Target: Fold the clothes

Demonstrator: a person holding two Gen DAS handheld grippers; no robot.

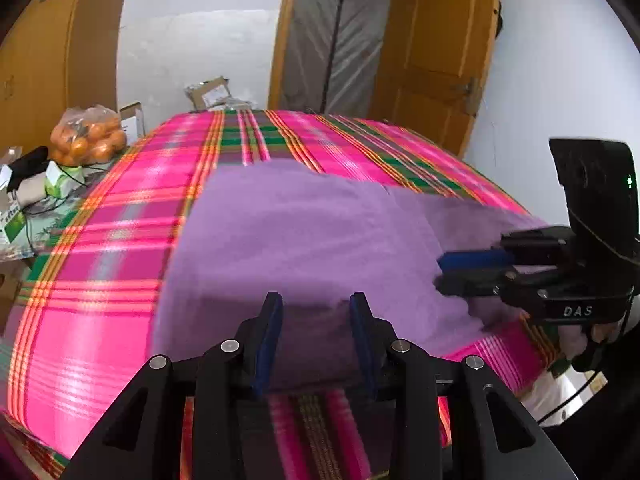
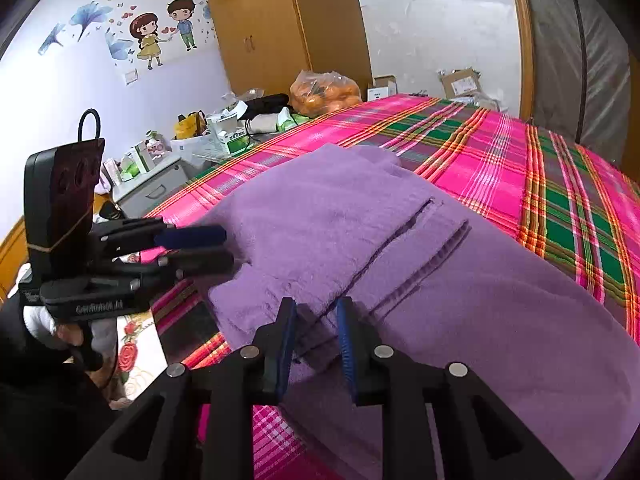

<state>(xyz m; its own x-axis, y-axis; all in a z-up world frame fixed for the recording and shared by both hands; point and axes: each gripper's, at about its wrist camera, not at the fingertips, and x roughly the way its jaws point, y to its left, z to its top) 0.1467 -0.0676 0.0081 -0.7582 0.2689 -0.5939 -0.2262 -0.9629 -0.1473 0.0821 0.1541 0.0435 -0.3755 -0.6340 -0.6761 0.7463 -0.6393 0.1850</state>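
Purple garment (image 2: 420, 264) spread mid-frame on plaid bedsheet (image 2: 560, 184); left gripper (image 1: 316, 304) jaws apart over its edge; right gripper (image 2: 316, 312) jaws apart around a fold.

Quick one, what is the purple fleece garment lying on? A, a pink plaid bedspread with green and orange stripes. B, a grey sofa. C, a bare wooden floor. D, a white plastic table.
A: the purple fleece garment is spread over the pink plaid bedspread, whose green and orange stripes show around the garment's edges in both wrist views.
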